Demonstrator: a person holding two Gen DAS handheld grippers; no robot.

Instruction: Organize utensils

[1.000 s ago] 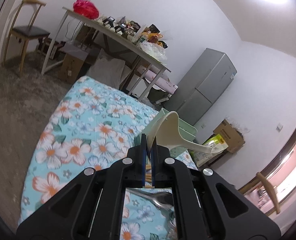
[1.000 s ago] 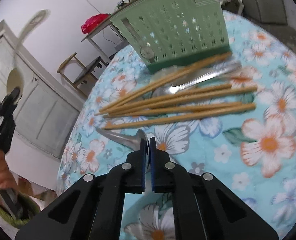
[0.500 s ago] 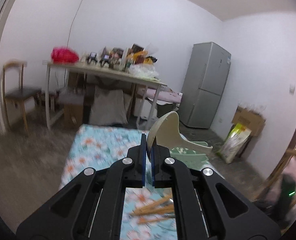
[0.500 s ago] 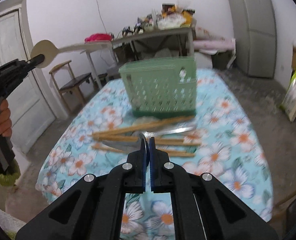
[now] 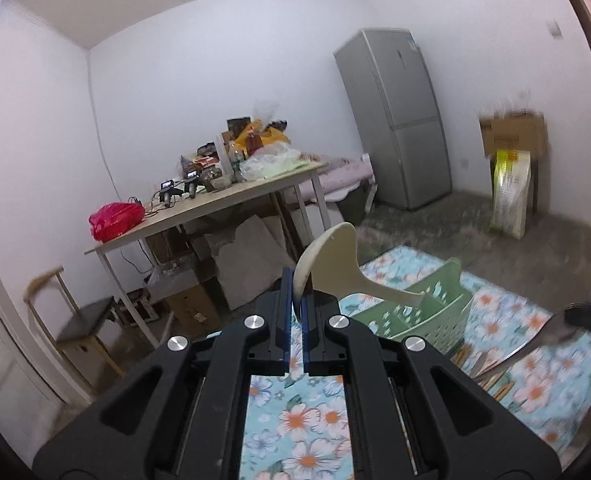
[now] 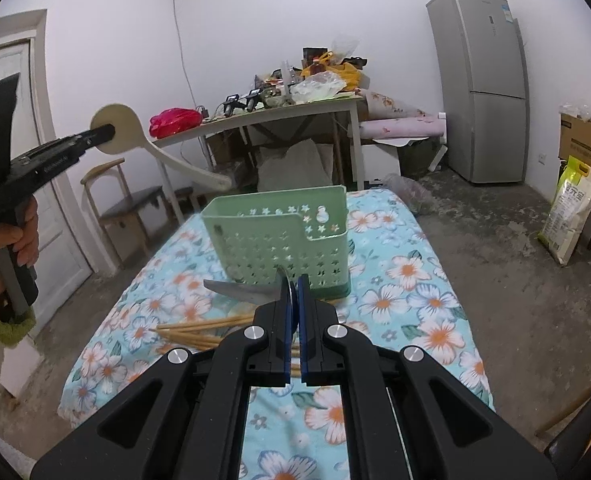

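The left hand-held gripper (image 5: 294,300) clamps the cream rice paddle (image 5: 335,268) and the right hand-held gripper (image 6: 294,292) clamps a metal spoon (image 6: 239,290), both raised, probably for dropping into the green basket (image 6: 275,240).

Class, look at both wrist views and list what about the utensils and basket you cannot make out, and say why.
- Metal spoon: its bowl sits between the right gripper fingers, right view.
- Chopsticks: number unclear; the gripper body covers their far ends, right view.
- Green basket: inside hidden behind its front wall, right view; the cream spoon partly covers it, left view.
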